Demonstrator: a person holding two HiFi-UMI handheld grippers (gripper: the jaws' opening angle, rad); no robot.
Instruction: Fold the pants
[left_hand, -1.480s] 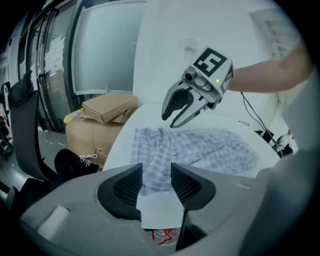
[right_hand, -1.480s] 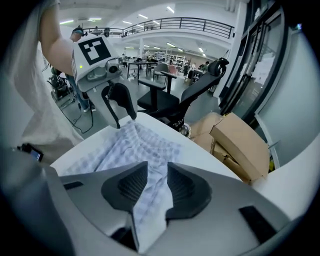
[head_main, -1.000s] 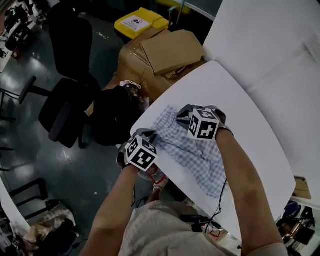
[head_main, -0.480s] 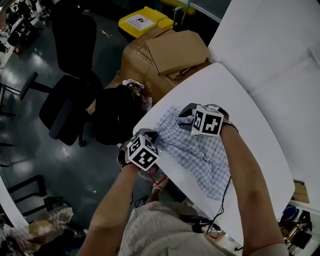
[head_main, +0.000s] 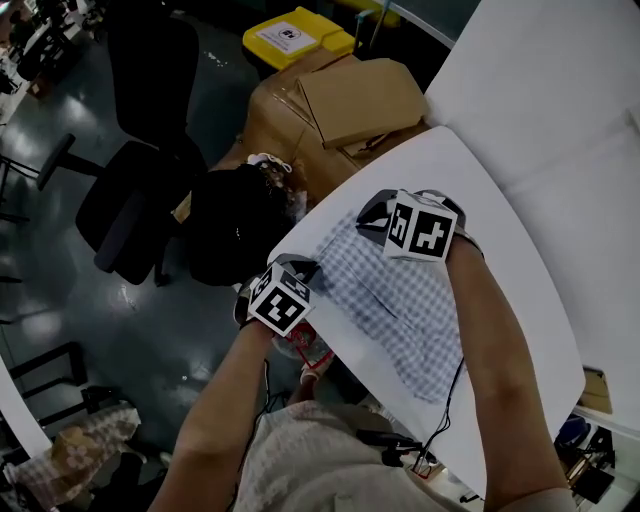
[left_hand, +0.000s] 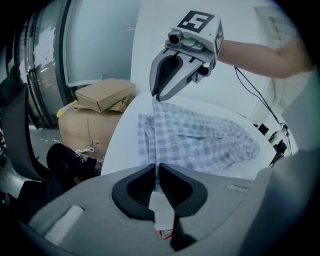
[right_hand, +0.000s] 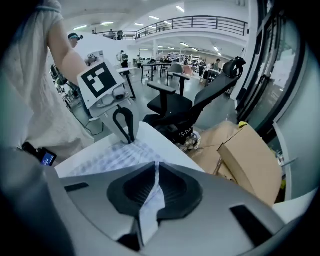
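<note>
On the white table, at its rounded end, the blue-and-white checked pants lie spread out, one end reaching back toward the person's body. The left gripper sits at the table's near edge; its jaws have just been closing and are clenched on a thin edge of the checked fabric, which shows pinched between them in the left gripper view. The right gripper is at the far corner of the garment; its jaws have also just been closing and grasp the cloth, a strip of it hanging down between them. A raised line of fabric runs from one gripper to the other. Past the table's end stand cardboard boxes, a yellow bin, a black office chair and a dark bag on the floor.
</note>
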